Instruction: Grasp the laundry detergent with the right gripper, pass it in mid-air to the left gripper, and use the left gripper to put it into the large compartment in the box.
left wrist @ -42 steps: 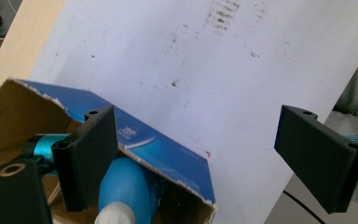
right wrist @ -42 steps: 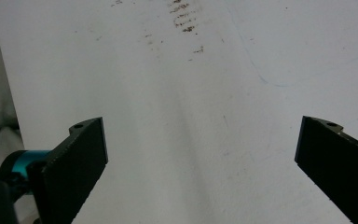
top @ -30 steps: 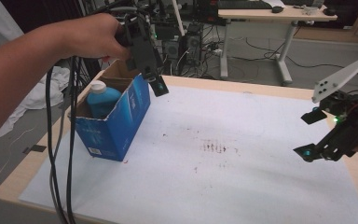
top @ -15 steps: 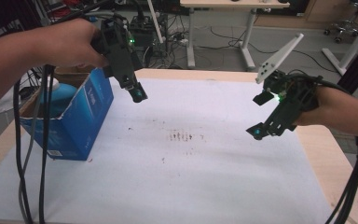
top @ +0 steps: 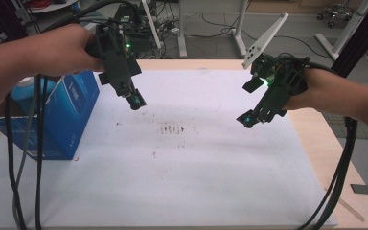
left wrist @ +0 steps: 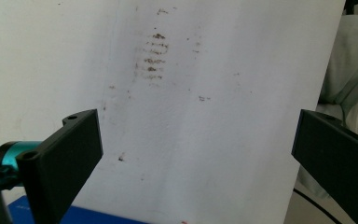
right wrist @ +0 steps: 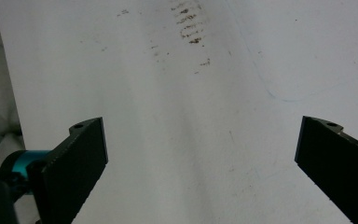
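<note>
Blue box (top: pixel 72 115) stands at the left side of the table, on the white sheet (top: pixel 182 182), open at the top with a bottle's blue cap (top: pixel 28 88) showing inside it, and it is the thing nearest the left gripper (top: pixel 135 101); that gripper hangs in the air just beside the box's upper right edge with its jaws spread wide and nothing between them, as the left gripper view makes plain; the right gripper (top: pixel 249 119) hovers well apart over the right half of the sheet, jaws likewise spread and empty; the likeliest trouble, as I judge it, is the left hand's cables (top: pixel 24 158), which trail down in front of the box and could drag or tip it if the hand swings right; a reach down into the box could also catch a jaw on the cardboard rim and shove the box toward the table's left edge, which lies near it; the middle of the sheet is bare save for brown stains (top: pixel 175 129), so both tools have free room there; the right hand sits close to the sheet's right border, where bare wood (top: pixel 326 143) begins, and has less margin outward than inward.
</note>
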### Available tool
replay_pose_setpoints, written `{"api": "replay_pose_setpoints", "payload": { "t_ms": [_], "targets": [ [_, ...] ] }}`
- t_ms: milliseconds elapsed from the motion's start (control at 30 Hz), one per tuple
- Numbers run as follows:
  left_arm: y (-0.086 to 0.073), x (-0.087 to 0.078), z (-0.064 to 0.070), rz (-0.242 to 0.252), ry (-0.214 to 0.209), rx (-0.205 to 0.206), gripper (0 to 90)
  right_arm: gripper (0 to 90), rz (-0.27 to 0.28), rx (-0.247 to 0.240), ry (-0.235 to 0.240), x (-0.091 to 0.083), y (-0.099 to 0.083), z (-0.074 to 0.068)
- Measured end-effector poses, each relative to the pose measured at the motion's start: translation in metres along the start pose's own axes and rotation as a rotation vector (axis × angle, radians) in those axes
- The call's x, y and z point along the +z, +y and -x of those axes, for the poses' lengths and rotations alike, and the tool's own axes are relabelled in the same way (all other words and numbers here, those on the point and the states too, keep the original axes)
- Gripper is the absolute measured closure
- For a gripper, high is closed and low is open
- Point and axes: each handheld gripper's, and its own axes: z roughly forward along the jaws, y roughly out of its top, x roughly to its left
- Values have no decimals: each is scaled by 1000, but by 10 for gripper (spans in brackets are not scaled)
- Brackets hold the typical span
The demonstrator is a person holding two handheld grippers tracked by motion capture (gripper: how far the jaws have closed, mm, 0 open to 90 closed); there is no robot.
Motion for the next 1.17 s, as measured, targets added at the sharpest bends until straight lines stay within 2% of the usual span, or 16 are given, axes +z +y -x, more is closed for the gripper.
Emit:
{"api": "replay_pose_setpoints", "payload": {
  "t_ms": [167,333,900,1167],
  "targets": [
    [-3,13,1,12,-22,-5,17,17,-7,-3,5,3,2,0],
    [-5,18,-1,16,-34,-6,17,17,-14,-5,6,6,4,1],
    [-6,25,-3,15,-48,-14,17,17,-14,-2,7,8,4,2],
    [-9,24,-4,27,-32,-25,17,17,2,-2,5,8,4,0]
  ]
}}
